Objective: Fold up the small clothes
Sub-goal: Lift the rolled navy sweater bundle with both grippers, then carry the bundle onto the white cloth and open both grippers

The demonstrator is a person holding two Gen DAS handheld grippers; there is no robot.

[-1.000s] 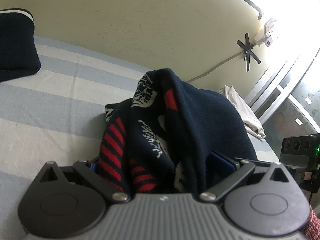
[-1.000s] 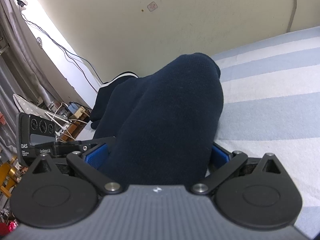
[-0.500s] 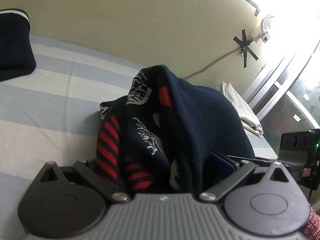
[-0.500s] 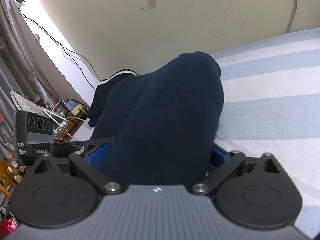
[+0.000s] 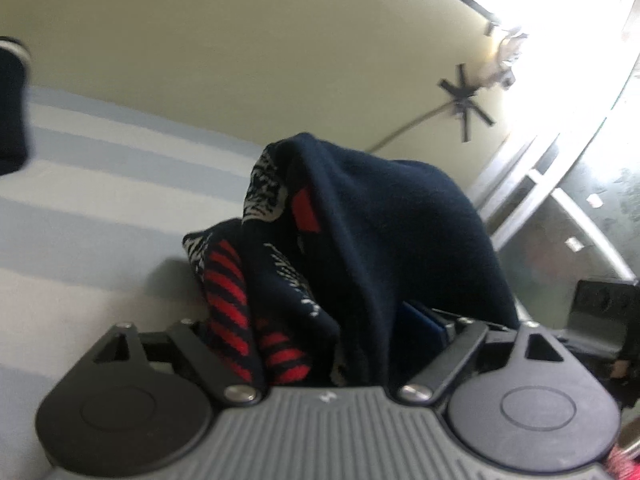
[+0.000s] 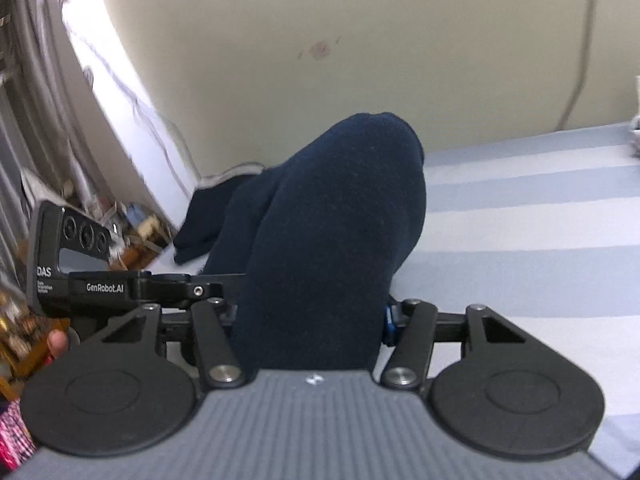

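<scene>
Striped bedsheet (image 6: 520,216) spans below you. Navy sweater (image 5: 384,232) bunched, lifted off it, red-and-white pattern showing on its left folds. Your left gripper (image 5: 332,340) clamps one bunch of it; your right gripper (image 6: 308,320) clamps another, plain navy.

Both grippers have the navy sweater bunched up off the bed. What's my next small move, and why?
Probably spread the two apart and lower toward the striped bed. The left gripper and right gripper each clamp a wad of the navy sweater, which bulges in folds; laying it flat looks needed before any fold.
</scene>
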